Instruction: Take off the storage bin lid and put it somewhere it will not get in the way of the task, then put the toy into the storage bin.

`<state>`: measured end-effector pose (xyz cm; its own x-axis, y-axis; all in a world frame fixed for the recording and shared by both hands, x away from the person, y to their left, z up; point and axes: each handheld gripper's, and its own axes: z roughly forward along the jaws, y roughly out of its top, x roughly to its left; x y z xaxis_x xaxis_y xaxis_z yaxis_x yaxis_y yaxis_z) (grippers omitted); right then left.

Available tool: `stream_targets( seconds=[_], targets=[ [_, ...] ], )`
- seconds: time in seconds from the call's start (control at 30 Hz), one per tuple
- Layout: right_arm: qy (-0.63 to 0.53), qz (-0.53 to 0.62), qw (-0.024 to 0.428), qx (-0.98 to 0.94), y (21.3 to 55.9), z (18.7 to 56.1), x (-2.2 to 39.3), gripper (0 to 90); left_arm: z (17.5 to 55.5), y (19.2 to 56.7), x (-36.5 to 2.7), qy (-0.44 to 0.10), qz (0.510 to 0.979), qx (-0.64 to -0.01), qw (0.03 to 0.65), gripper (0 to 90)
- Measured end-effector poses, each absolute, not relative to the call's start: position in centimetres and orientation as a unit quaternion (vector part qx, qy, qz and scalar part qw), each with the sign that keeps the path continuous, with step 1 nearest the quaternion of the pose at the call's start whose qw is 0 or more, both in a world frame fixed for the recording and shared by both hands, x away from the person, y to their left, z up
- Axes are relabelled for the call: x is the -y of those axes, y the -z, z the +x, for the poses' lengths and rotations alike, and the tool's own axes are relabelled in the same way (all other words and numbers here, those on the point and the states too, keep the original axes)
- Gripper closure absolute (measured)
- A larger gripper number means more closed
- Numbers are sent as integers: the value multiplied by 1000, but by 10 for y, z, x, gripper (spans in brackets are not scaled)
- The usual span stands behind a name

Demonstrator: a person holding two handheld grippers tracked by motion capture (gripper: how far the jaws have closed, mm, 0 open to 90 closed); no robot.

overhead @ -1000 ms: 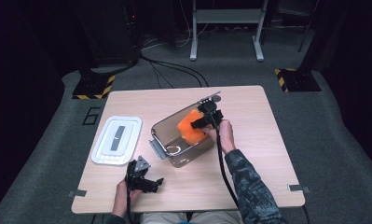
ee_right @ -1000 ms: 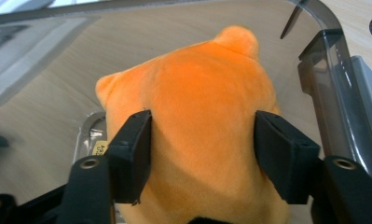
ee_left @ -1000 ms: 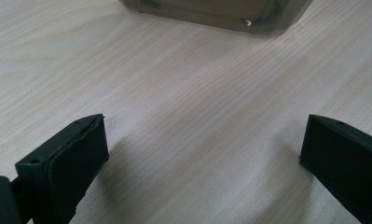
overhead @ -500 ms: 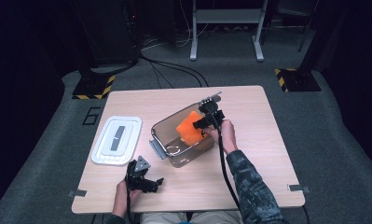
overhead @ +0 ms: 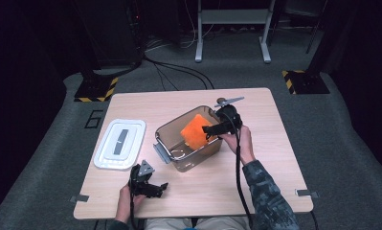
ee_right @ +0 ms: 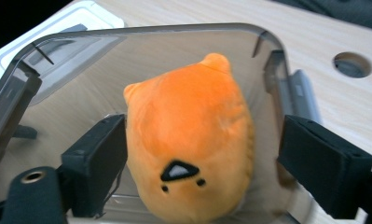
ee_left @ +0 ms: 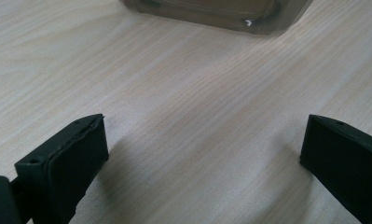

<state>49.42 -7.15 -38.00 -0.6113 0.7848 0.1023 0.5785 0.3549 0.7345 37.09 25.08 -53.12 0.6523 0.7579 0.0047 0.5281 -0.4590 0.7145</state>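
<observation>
Toy released: my right gripper (ee_right: 200,163) had just opened its jaws and backed slightly off the orange plush toy (ee_right: 190,140), which stayed between them, unpressed.
The toy leaned inside the clear plastic box (overhead: 165,138); withdrawing carelessly, I judged, could snag it. My left gripper (overhead: 149,188) rested, jaws apart, empty, on the wooden table (overhead: 275,143).

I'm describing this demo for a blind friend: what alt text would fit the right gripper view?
An orange plush toy with a small embroidered face sits inside a clear plastic container on a wooden table. The right gripper has just opened; its black jaws stand on either side of the toy, the right-hand one clearly apart from it.
</observation>
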Motion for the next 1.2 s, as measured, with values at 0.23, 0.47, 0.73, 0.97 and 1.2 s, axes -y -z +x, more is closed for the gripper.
stream_targets(
  seconds=[0.23, 0.47, 0.73, 0.97, 1.2],
  targets=[
    [-402, 412, 167, -801, 383, 467, 101, 13, 371, 531, -251, -164, 838, -384, 351, 3],
    [-419, 422, 183, -783, 395, 443, 133, 0, 371, 531, -251, -163, 837, -385, 353, 3],
    [-430, 451, 196, -757, 426, 423, 170, 0, 371, 531, -251, -165, 838, -383, 352, 3],
    [-418, 481, 188, -747, 461, 420, 188, 0, 372, 530, -251, -169, 838, -386, 345, 1],
    [-390, 502, 179, -751, 506, 425, 192, 0, 378, 527, -259, -174, 843, -390, 327, 0]
  ],
)
